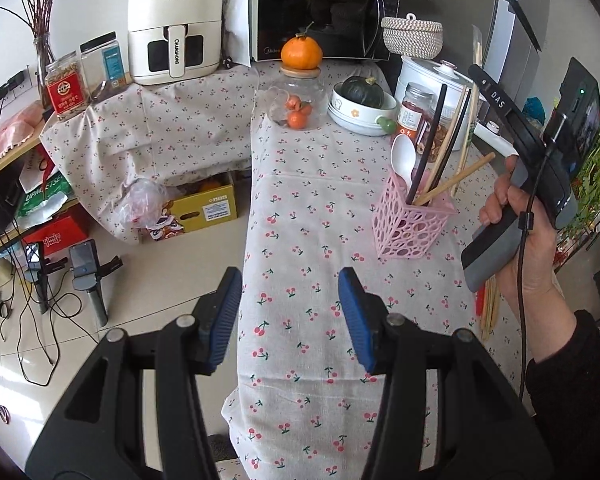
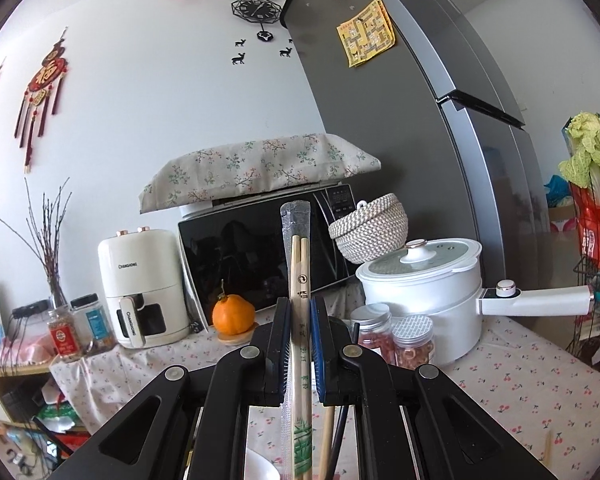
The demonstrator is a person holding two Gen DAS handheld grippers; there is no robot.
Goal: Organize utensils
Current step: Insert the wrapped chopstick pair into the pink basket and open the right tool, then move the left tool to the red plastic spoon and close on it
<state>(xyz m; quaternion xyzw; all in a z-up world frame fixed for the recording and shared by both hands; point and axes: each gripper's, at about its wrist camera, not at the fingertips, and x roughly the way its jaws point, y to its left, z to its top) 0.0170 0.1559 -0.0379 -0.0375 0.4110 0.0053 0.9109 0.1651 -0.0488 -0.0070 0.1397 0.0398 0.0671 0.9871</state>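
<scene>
The left claw [image 1: 290,316] hangs wide apart and empty above the cherry-print cloth-covered bench [image 1: 300,240]. Only its view shows the pink perforated plastic utensil holder [image 1: 410,226], standing further right with a spoon and sticks. The right claw [image 2: 300,344] pinches plastic-wrapped bamboo chopsticks [image 2: 299,280], upright, tips skyward.

Cherry-print tablecloth [image 1: 300,216] under pink utensil basket [image 1: 410,226], glass jar [image 1: 298,100], bowl [image 1: 360,114].

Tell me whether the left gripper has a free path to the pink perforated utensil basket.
Probably yes: the left gripper hangs open, and only bare cherry-print tablecloth lies between it and the pink perforated utensil basket.
</scene>
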